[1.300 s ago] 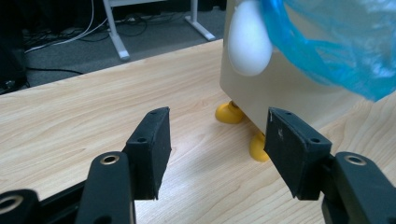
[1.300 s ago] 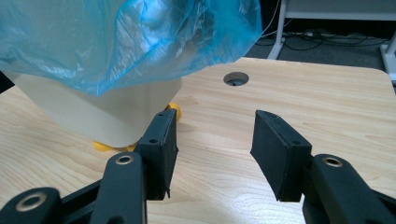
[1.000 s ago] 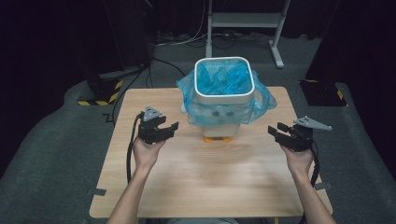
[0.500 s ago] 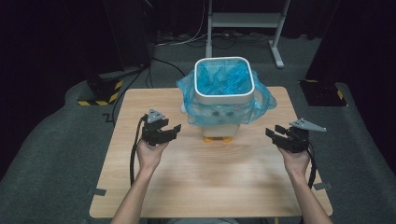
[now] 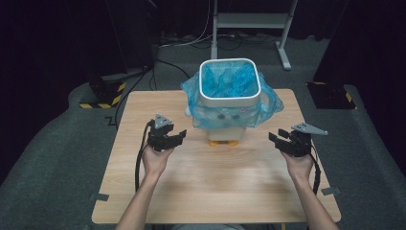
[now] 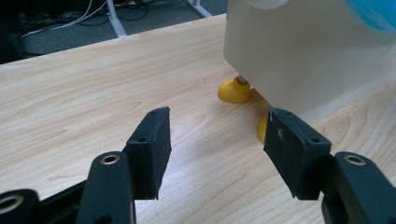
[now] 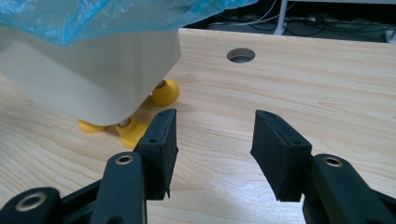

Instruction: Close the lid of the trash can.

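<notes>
White bin [image 5: 225,122], lined with a blue bag [image 5: 230,79], stands between the left gripper [image 5: 173,137] and right gripper [image 5: 280,140]; both are released, holding nothing.

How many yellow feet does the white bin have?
3 feet show in the right gripper view: one at the back under the bin, one in front by the tool's left jaw, one further left. More may hide beneath.
</notes>
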Tool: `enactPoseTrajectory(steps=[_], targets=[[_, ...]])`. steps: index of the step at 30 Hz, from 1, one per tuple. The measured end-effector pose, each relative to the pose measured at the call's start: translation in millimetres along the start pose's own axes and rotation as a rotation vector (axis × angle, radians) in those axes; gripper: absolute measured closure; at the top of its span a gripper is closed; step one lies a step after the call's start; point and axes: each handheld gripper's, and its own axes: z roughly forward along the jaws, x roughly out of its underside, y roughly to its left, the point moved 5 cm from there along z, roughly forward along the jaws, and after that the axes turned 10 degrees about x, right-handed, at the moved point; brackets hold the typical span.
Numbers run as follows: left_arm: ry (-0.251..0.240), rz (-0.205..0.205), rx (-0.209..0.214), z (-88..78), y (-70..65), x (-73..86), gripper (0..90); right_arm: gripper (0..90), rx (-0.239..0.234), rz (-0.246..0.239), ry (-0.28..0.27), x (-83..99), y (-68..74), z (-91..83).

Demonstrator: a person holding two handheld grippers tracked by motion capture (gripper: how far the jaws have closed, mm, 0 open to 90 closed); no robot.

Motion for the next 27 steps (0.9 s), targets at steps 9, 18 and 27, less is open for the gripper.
enactPoseTrajectory(steps=[9, 18, 27], targets=[[0.02, -0.011, -0.01, 7.0, 4.1, 9.8, 41.2, 49.8, -0.004, 0.003, 0.01, 4.9, 0.4, 7.1], [0.029, -0.016, -0.017, 15.6, 6.5, 14.7, 41.1, 49.8, 0.003, 0.006, 0.027, 9.9, 0.6, 15.3], [0.034, -0.016, -0.024, 22.2, 9.4, 20.2, 42.6, 49.7, 0.012, 0.005, 0.036, 13.4, -1.5, 21.1]])
